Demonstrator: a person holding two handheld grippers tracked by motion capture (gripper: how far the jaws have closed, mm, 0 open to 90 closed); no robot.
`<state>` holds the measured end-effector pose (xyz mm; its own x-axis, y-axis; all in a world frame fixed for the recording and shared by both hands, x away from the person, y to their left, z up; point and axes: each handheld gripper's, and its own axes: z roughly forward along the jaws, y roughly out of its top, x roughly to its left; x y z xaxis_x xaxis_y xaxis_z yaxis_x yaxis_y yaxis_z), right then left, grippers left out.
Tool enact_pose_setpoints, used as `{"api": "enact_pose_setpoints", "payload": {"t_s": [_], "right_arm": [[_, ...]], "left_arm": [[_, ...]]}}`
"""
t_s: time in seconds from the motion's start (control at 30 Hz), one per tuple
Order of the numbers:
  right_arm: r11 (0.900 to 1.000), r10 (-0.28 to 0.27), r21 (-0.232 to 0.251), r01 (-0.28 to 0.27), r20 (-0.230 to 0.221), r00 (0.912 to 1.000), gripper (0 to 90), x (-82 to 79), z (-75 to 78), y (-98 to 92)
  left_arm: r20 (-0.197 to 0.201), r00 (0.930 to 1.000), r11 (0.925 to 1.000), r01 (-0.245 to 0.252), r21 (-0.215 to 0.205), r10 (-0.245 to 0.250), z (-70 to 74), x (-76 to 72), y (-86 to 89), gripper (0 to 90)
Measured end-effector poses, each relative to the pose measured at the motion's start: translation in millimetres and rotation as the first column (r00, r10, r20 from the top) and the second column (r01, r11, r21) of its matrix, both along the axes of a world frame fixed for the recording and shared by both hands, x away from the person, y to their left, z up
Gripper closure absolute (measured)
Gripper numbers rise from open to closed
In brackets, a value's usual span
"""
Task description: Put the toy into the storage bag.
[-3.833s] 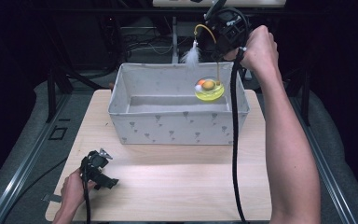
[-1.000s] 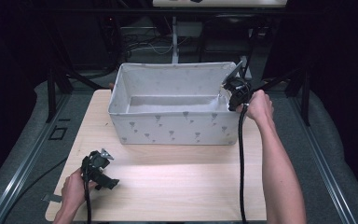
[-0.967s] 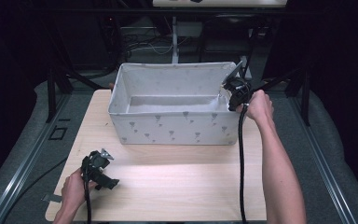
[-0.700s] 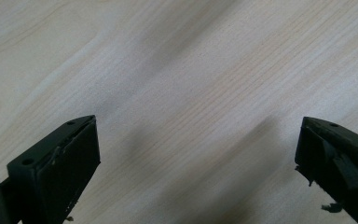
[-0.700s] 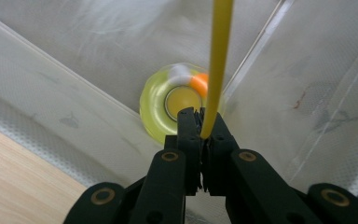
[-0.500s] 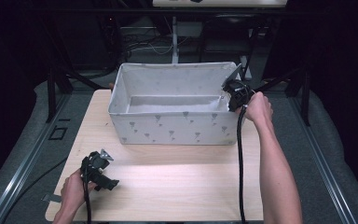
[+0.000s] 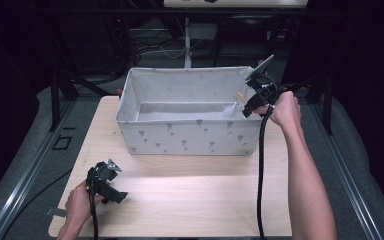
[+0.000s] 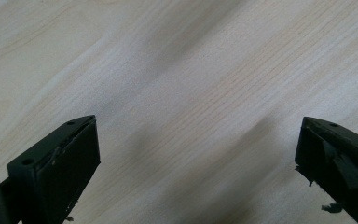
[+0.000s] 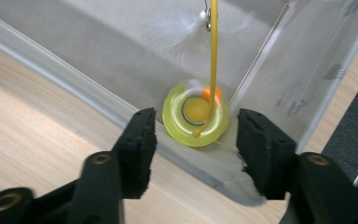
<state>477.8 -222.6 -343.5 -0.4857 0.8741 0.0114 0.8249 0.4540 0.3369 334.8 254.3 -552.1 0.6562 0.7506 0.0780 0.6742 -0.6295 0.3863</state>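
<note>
**Toy let go in the bin corner, with its wand left up among the jaws**

The right gripper [image 9: 192,144] hangs over the near right corner of the grey fabric bin [image 7: 190,135]; its jaws have just been opening and now stand about halfway apart, gripping nothing. Below the gap, in the right gripper view, the yellow ring toy [image 9: 196,114] with its orange ball [image 9: 210,94] lies flat on the bin floor, tight against the corner walls. A thin yellow wand [image 9: 212,56] rises from the ring and passes up across the picture, with a small white tuft near its top. In the high view the gripper [image 7: 254,102] sits at the bin's right rim.

The main risk, as I judge it, is the wand: it stands close to the line of the open jaws, so a sideways pull-away could catch it and drag the ring up the wall or tip it over the rim. The soft bin wall is also close to the right jaw, and brushing it could shift the bin on the wooden table [image 7: 190,200].

The left gripper [image 7: 111,192] rests low over bare table near the front left, jaws wide apart and empty; it poses little hazard where it is
</note>
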Motion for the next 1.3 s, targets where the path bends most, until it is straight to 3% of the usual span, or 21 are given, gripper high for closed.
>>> {"api": "enact_pose_setpoints", "payload": {"t_s": [0.13, 0.27, 0.4, 0.5, 0.63, 0.9, 1.07, 1.3], "right_arm": [[0.999, 0.015, 0.043, -0.016, 0.026, 0.9995, 32.9, -10.2, 15.8, 3.7], [0.998, 0.050, 0.041, -0.052, 0.041, 0.9979, 23.4, -21.0, 27.4, 11.6], [0.996, 0.080, 0.039, -0.082, 0.063, 0.9948, 15.2, -33.7, 34.0, 22.2], [0.993, 0.099, 0.050, -0.102, 0.074, 0.9924, 14.1, -41.2, 36.4, 27.9], [0.987, 0.147, 0.047, -0.152, 0.104, 0.9837, 5.8, -57.9, 37.7, 39.4], [0.976, 0.208, 0.040, -0.216, 0.144, 0.9676, 0.3, -86.0, 31.4, 53.0], [0.966, 0.248, 0.036, -0.255, 0.143, 0.9581, 0.0, -103.3, 17.3, 56.4], [0.966, 0.252, 0.032, -0.258, 0.132, 0.9587, 0.0, -121.8, -15.5, 56.2]], "left_arm": [[-0.007, 1.0000, 1.0000, -0.003, -0.002, 0.003, -0.9, 0.7, -0.1, 0.0], [-0.012, 0.9999, 1.0000, 0.001, 0.003, -0.001, -1.5, 1.4, -0.7, 0.0], [-0.009, 1.0000, 1.0000, -0.004, -0.001, 0.004, -1.7, 1.3, -0.2, 0.0], [-0.010, 0.9999, 1.0000, -0.001, 0.002, 0.001, -1.3, 1.0, -0.3, 0.0], [-0.007, 0.9999, 1.0000, -0.008, -0.001, 0.008, -0.3, 0.7, 1.1, 0.0], [-0.005, 1.0000, 1.0000, -0.006, -0.002, 0.006, -0.2, 0.6, 0.4, 0.0], [-0.006, 1.0000, 1.0000, -0.008, 0.000, 0.008, -0.3, 0.6, 0.7, 0.0], [-0.009, 1.0000, 1.0000, -0.002, -0.001, 0.002, -0.8, 0.1, -1.4, 0.1]]}}
